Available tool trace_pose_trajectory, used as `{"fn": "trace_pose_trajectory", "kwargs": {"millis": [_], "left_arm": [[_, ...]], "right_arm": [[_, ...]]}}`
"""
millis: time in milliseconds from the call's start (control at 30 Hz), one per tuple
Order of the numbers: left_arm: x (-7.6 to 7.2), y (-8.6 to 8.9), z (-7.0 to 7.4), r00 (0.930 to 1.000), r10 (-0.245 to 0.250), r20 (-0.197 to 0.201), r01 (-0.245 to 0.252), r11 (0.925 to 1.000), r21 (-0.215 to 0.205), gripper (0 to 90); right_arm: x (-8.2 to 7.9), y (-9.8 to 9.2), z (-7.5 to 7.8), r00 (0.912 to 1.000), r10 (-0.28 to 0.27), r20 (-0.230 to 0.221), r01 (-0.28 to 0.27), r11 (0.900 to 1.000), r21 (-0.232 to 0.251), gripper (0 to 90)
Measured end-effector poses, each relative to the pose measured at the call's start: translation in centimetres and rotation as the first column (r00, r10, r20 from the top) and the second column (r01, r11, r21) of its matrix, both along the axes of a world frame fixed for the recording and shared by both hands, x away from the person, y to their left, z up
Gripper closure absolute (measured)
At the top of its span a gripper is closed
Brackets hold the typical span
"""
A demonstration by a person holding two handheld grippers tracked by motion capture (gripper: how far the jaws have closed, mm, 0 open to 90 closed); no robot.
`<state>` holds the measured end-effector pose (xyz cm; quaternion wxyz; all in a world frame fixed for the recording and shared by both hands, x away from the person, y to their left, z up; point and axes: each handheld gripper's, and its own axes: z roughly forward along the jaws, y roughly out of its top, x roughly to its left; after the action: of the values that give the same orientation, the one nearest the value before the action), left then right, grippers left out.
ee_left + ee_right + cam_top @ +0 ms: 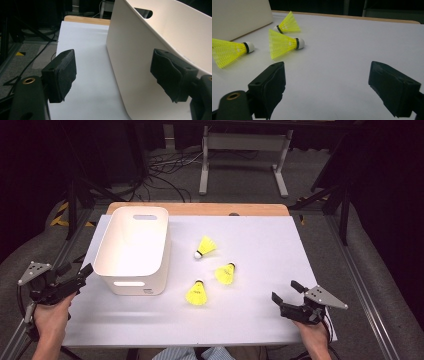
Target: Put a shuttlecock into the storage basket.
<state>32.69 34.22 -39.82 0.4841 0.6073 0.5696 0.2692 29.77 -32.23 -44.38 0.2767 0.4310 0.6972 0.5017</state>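
Three yellow shuttlecocks lie on the white tabletop [260, 245]: a far one [206, 246], a middle one [225, 273] and a near one [196, 293]. A white bin [132, 250] with handle slots stands left of them, and nothing shows inside it. My left gripper [76, 270] is open at the table's left edge, beside the bin's near left corner. In the left gripper view the left gripper [113, 60] frames the bin wall [155, 30]. My right gripper [286, 291] is open near the front right. In the right gripper view the right gripper [328, 68] holds nothing, with the shuttlecocks [283, 43] ahead and to its left.
A wooden strip [200, 209] edges the table's far side. Behind it on the floor are a desk frame [245, 160] and loose cables [165, 175]. Dark stand legs [75, 195] flank the table. Bare tabletop lies on the right half.
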Motion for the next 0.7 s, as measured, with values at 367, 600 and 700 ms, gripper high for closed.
{"fn": "trace_pose_trajectory", "kwargs": {"millis": [367,600,700], "left_arm": [[0.3,-0.3,1.0,1.0,-0.005,-0.005,0.005,0.9999,0.013,22.4],[0.5,-0.6,1.7,1.0,-0.004,0.0,0.004,0.9999,0.014,22.6],[0.5,-0.6,2.0,1.0,-0.004,-0.004,0.004,0.9998,0.019,22.8]], "right_arm": [[0.0,0.0,0.0,1.0,0.002,0.002,-0.002,1.0,-0.002,14.5],[0.0,0.0,0.0,1.0,0.003,0.002,-0.003,1.0,-0.001,14.5],[0.0,0.1,0.0,1.0,0.002,0.002,-0.002,1.0,-0.001,14.5]]}}
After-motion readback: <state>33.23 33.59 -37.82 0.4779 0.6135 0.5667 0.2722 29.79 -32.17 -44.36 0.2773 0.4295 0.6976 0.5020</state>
